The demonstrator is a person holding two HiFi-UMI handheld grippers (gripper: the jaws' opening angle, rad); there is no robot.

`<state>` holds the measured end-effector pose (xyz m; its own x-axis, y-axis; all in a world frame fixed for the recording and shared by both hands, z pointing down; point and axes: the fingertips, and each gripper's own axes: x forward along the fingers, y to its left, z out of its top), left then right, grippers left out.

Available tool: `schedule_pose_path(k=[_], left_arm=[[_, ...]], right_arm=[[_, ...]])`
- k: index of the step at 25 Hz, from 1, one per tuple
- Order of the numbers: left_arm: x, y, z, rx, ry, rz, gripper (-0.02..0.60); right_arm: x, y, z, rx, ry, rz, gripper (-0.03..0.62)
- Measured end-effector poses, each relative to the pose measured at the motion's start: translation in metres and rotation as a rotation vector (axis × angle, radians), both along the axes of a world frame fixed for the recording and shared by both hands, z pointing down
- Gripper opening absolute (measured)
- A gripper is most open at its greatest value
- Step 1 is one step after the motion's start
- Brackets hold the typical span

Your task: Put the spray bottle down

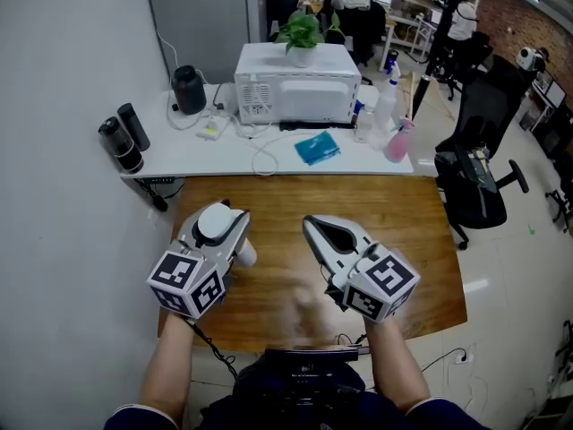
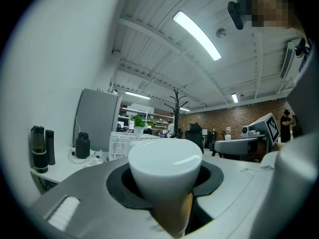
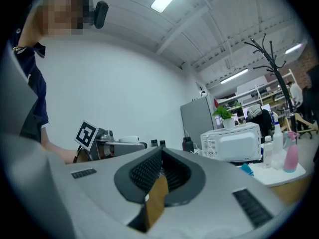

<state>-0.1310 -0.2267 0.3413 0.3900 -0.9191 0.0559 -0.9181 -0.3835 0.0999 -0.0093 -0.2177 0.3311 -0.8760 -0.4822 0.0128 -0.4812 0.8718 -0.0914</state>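
My left gripper (image 1: 218,231) is shut on a white cup-shaped object (image 1: 215,225), held low over the wooden table (image 1: 403,231). In the left gripper view the white object (image 2: 164,171) fills the gap between the jaws of that gripper (image 2: 164,193). My right gripper (image 1: 315,228) hovers beside it over the table with its jaws together and nothing in them; the right gripper view shows that gripper (image 3: 160,172) with its padded jaws meeting at the tip. A pink spray bottle (image 1: 397,141) stands on the white desk (image 1: 179,155) beyond the table; the spray bottle (image 3: 289,156) also shows at the right of the right gripper view.
On the white desk stand a white microwave (image 1: 295,83) with a potted plant (image 1: 301,36) on top, a black kettle (image 1: 188,90), dark bottles (image 1: 124,140), clear bottles (image 1: 365,119) and a blue cloth (image 1: 317,148). A black office chair (image 1: 479,164) stands to the right.
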Motion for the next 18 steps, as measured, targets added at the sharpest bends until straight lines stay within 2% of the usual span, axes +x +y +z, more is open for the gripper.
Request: schedule_pose_path(k=[6,13,18], left_arm=[[-0.003,-0.016,0.01,0.021,-0.009,0.035,0.196],[0.002,-0.051,0.033,0.081,-0.031,0.053,0.196],[0.014,-0.074,0.063,0.067,-0.063,0.068,0.196]], right_arm=[[-0.003,-0.004,0.008,-0.011,0.017,0.035,0.0],[-0.007,-0.008,0.021,-0.034,0.045,0.052,0.0],[-0.008,-0.007,0.03,-0.055,0.066,0.051,0.0]])
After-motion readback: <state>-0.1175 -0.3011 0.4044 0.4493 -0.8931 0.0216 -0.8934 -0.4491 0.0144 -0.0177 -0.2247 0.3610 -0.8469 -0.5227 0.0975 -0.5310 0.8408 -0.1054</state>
